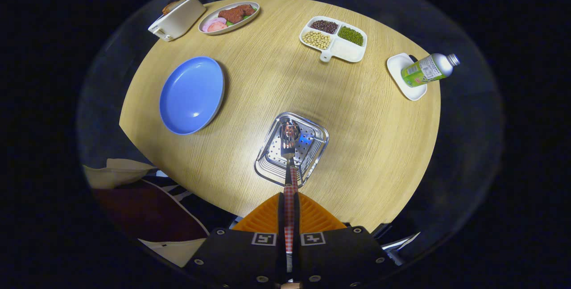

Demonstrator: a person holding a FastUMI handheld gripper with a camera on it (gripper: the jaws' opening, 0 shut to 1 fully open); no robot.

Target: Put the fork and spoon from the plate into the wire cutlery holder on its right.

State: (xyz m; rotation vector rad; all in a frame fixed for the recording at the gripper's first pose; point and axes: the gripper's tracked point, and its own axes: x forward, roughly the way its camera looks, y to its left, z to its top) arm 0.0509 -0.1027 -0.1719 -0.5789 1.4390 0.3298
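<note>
Two orange fingers (267, 217) of the gripper (289, 211) are pinching the checked handle of a fork (288, 146), pressing it from both sides. Its tines are hanging over the holder (272, 164), a perforated metal tray on the table (366, 146). Left of that, the blue plate (192, 95) is lying bare.

Overhead light, bright pool mid-bench (357, 115), hot glare on the metal holder (292, 148) just ahead of the tool (289, 211). Soft shadows beside the blue plate (192, 95). Strong fisheye bowing; surroundings dim; focus sharp centrally, softer outward.
</note>
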